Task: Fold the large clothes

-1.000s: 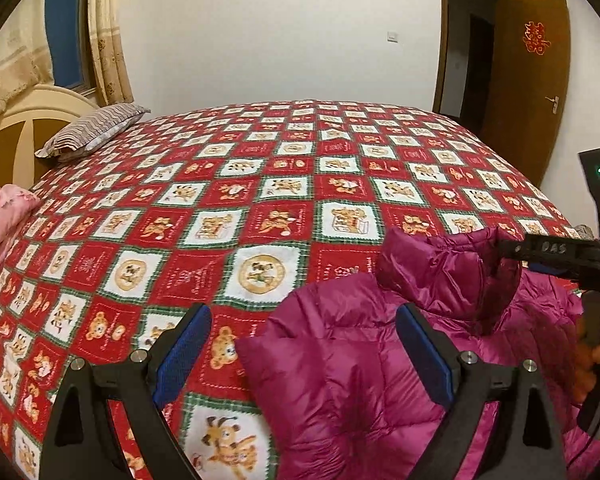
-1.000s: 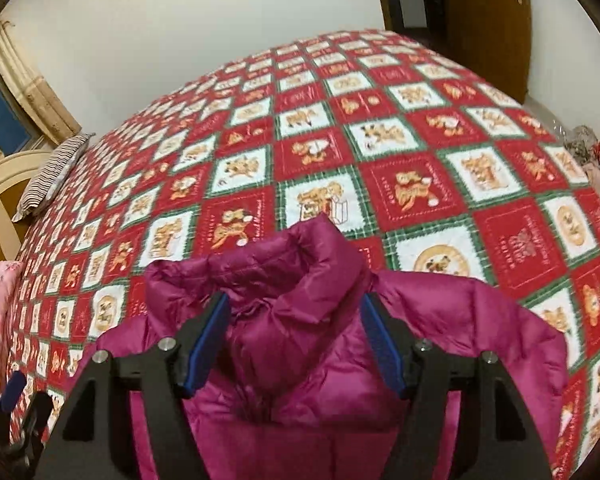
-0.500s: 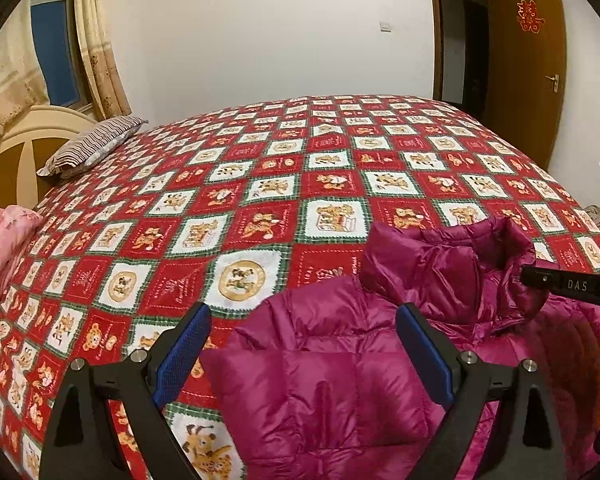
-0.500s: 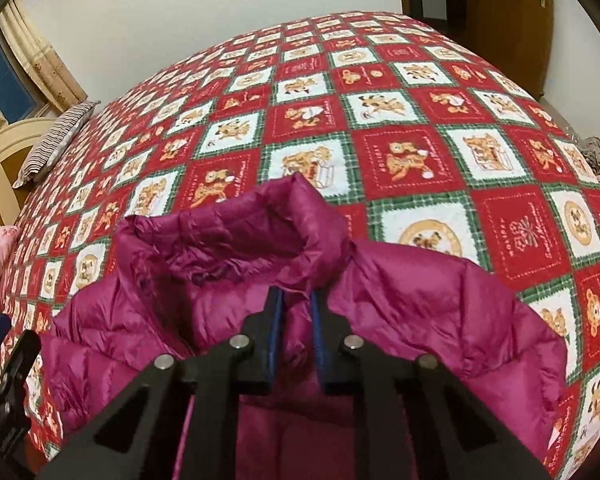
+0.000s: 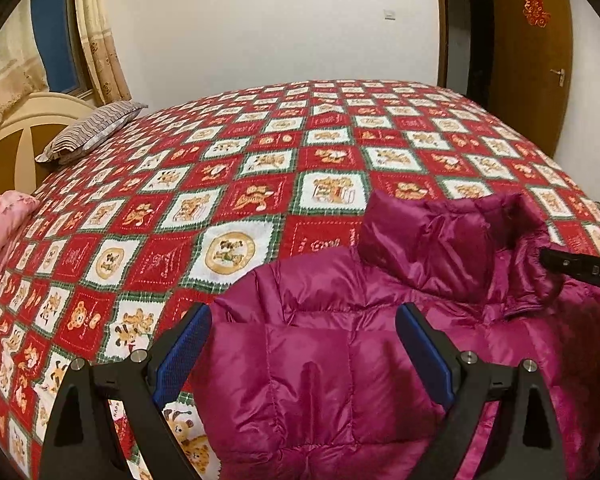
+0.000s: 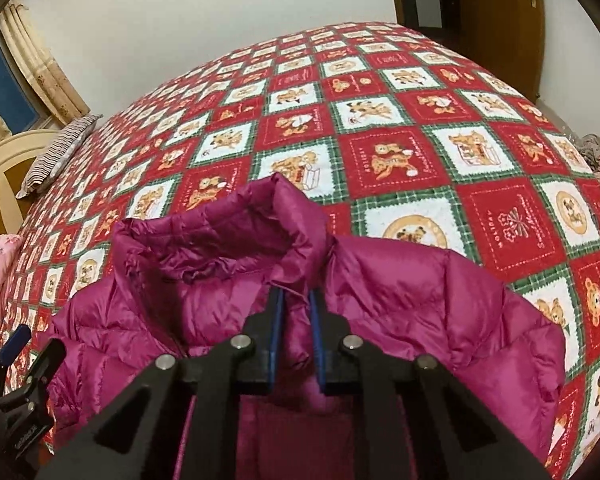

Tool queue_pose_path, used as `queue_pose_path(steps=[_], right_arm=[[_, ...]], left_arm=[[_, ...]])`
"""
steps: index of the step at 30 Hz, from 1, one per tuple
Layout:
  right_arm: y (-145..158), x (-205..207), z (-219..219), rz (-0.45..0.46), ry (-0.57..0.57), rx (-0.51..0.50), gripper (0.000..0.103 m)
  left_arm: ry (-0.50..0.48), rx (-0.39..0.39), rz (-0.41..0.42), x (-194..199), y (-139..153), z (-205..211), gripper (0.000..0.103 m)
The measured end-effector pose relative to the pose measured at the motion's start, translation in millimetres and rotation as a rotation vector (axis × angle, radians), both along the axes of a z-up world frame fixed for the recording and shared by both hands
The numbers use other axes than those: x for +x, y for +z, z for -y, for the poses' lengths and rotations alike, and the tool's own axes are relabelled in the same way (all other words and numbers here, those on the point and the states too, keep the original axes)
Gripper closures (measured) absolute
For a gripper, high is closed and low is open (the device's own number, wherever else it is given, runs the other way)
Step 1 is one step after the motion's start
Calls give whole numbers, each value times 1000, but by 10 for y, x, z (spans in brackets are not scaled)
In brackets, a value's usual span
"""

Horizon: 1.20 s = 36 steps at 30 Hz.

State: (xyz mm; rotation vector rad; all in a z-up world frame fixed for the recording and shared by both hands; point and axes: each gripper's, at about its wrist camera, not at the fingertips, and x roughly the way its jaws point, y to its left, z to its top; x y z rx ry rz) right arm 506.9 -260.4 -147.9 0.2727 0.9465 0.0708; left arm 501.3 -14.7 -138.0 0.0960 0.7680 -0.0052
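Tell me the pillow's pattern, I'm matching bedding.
Thin dark and pale stripes on the pillow, clearest in the left wrist view.

The jacket [image 5: 340, 360] lies on the bed [image 5: 260, 168] at its near edge, collar [image 6: 220, 232] toward the far wall. The left tongs [image 5: 300, 352] straddle the jacket's left shoulder; the right tongs [image 6: 296, 328] sit just behind the collar, pinching the fabric. A pillow [image 5: 88, 132] rests at the bed's far left by the headboard [image 5: 16, 136]. A door [image 5: 532, 60] stands beyond the bed, far right.
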Motion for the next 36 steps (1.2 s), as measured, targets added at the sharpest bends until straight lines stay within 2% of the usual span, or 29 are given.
queue_pose_path(steps=[7, 11, 14, 16, 20, 24, 26, 29, 31, 33, 34, 35, 36], right_arm=[[-175, -39, 140, -19, -12, -44, 87], [-335, -98, 278, -21, -34, 9, 91], [-343, -137, 254, 3, -28, -4, 91], [-354, -160, 210, 25, -24, -31, 91], [-374, -188, 205, 60, -26, -36, 91], [-387, -209, 238, 80, -32, -9, 91], [-385, -212, 220, 85, -32, -19, 91], [-388, -220, 225, 94, -32, -16, 91], [-391, -231, 228, 99, -32, -12, 91], [-394, -241, 240, 104, -33, -4, 91], [-397, -248, 243, 105, -34, -2, 91], [-398, -253, 245, 105, -33, -2, 91], [-397, -255, 240, 104, -33, -3, 91]], left_arm=[[23, 56, -13, 44, -152, -9, 9], [17, 64, -8, 48, -164, 13, 9], [12, 75, -8, 60, -164, 44, 9], [2, 53, -1, 60, -112, 63, 9], [-25, -39, 38, 110, 80, 136, 9], [-89, -80, 33, 274, 200, 477, 9], [-121, -45, 21, 369, 201, 737, 9], [-166, 88, 14, 468, 122, 1230, 9], [-122, 220, 6, 586, 5, 1459, 9], [-57, 269, -32, 742, -114, 1484, 10], [-16, 255, -45, 791, -149, 1382, 27], [10, 229, -59, 811, -175, 1281, 61], [21, 179, -89, 835, -208, 1161, 75]])
